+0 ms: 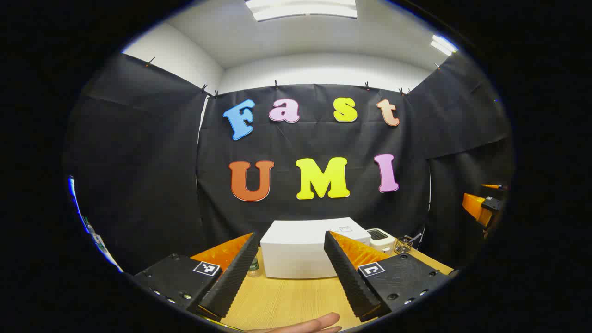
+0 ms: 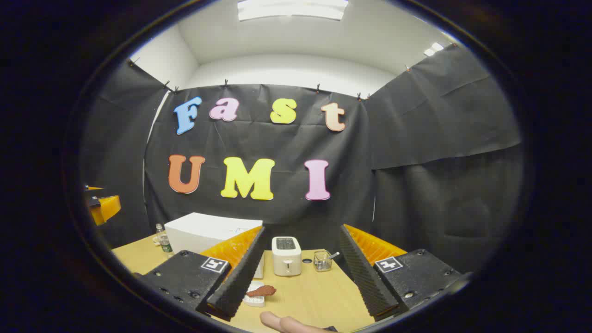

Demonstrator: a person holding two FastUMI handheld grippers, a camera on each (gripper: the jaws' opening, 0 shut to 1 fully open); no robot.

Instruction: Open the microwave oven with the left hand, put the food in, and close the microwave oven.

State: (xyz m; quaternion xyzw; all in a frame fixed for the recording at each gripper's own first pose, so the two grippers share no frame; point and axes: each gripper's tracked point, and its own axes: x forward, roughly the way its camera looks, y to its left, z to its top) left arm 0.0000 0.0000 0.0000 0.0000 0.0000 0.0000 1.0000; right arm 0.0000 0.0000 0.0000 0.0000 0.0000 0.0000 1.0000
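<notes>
Low in the middle of the left gripper view sits the white microwave (image 1: 300, 252) on the table (image 1: 286, 300), door shut, so nothing has begun. Both the left tool (image 1: 289, 273) and the right tool (image 2: 300, 282) gape wide, holding nothing. Next, the left tool must reach the door. The food (image 2: 261, 291) waits near a toaster (image 2: 286, 255).

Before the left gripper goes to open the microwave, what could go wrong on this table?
1. A small bottle stands close beside the microwave; the left gripper, open and apart from the oven, might knock it over while reaching.
2. The food lies on a small white dish near the right gripper, which is open; a careless pinch may push the dish away.
</notes>
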